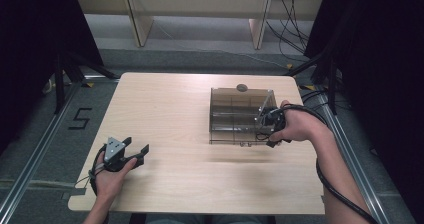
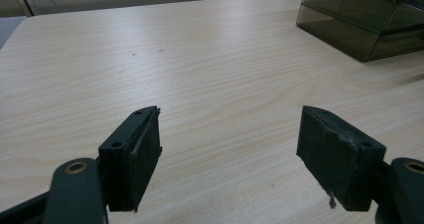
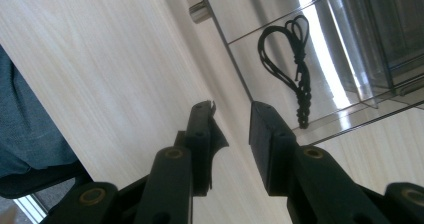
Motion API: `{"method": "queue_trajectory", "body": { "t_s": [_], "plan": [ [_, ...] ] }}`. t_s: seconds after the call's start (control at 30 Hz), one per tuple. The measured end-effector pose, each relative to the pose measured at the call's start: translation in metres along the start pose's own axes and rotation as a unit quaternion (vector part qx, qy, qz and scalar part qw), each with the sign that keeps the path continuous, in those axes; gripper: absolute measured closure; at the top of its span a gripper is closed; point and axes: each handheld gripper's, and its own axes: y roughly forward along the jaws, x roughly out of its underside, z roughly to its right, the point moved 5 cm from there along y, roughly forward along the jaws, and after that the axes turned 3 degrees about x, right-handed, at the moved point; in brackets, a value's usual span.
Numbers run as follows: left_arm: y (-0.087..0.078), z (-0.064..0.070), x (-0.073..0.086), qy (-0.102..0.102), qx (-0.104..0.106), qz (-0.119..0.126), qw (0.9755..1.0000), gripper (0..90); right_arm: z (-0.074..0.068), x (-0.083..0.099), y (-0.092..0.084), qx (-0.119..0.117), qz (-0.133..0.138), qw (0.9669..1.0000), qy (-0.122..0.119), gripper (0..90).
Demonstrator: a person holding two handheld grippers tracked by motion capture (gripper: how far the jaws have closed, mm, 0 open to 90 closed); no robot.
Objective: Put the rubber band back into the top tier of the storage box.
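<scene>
Right gripper (image 3: 232, 116), fingers narrowly apart, probably straddles the clear box (image 1: 240, 115) wall: close squarely. Left gripper (image 2: 230, 154) fingers wide apart.

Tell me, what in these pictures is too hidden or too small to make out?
- The small dark round thing behind the clear box: too small in the high view to identify.
- The right gripper: the hand covers it there.
- The black cord in the box: tinted walls and glare blur its ends in the right gripper view.
</scene>
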Motion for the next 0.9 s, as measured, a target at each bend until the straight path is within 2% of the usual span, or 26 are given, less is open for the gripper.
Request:
{"method": "queue_trajectory", "body": {
  "t_s": [0.07, 0.1, 0.33, 0.6, 0.67, 0.83, 0.87, 0.9],
  "plan": [
    [0.0, 0.0, 0.0, 0.0, 0.0, 0.0, 1.0, 24.8, -0.001, 0.001, 0.001, -0.001, 0.002, 1.0, -0.006, 71.8],
    [0.0, 0.0, 0.0, 0.0, 0.0, 0.0, 1.0, 24.8, -0.002, 0.002, 0.0, 0.002, 0.0, 1.0, 0.001, 71.9],
    [0.0, 0.0, 0.0, 0.0, 0.0, 0.0, 1.0, 24.8, -0.009, 0.007, 0.0, -0.005, -0.01, 0.9999, 0.004, 73.6],
    [0.0, 0.0, 0.0, 0.001, 0.0, -0.001, 1.0, 24.8, -0.014, 0.012, 0.006, -0.01, -0.005, 0.9999, -0.005, 74.9],
    [0.0, 0.0, 0.0, 0.001, 0.0, -0.001, 1.0, 24.8, -0.017, 0.015, 0.007, -0.014, -0.012, 0.9998, 0.002, 75.7],
    [0.001, 0.001, 0.0, 0.003, 0.002, -0.002, 1.0, 24.8, -0.022, 0.018, 0.009, -0.017, -0.012, 0.9998, -0.001, 76.4],
    [0.001, 0.001, 0.0, 0.003, 0.002, -0.002, 1.0, 24.8, -0.024, 0.019, 0.01, -0.01, -0.016, 0.9998, 0.011, 76.3],
    [0.0, 0.001, 0.0, 0.002, 0.002, -0.001, 1.0, 24.8, -0.024, 0.02, 0.011, -0.013, -0.013, 0.9998, 0.008, 76.2]
  ]
}}
